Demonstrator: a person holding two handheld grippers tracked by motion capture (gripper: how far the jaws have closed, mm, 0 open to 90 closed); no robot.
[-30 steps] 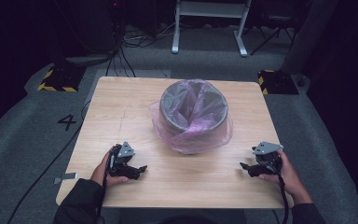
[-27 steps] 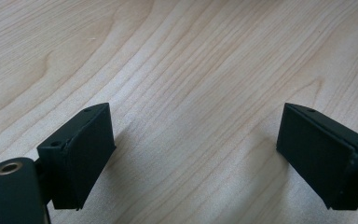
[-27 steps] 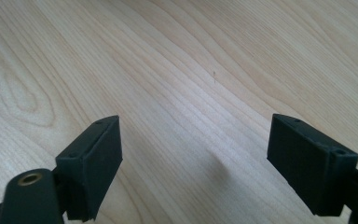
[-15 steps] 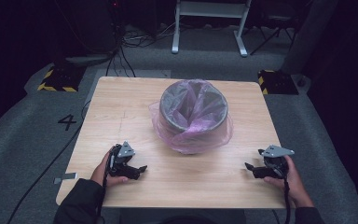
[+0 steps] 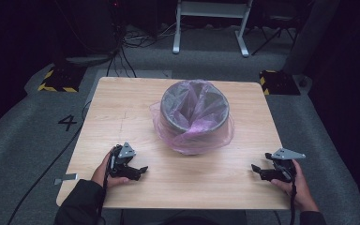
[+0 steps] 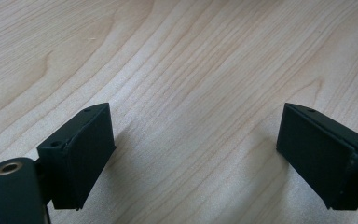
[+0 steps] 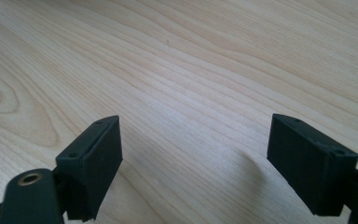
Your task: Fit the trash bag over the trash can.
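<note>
Both claws gape apart; lined bin (image 5: 194, 115) sits well beyond them, between.

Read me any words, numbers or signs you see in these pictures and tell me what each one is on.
"4": a dark numeral on the grey floor, left of the wooden table.
No writing shows on the table, on the bin with its pink bag, or on either set of tongs.

A pale wooden table (image 5: 122, 117) is standing on grey carpet (image 5: 33, 126) marked with a black 4 (image 5: 68, 123). Black cables (image 5: 122, 51) are trailing across the floor behind. Yellow-and-black striped blocks (image 5: 58, 79) are flanking the far corners. A white metal frame (image 5: 211, 18) is standing in darkness.
</note>
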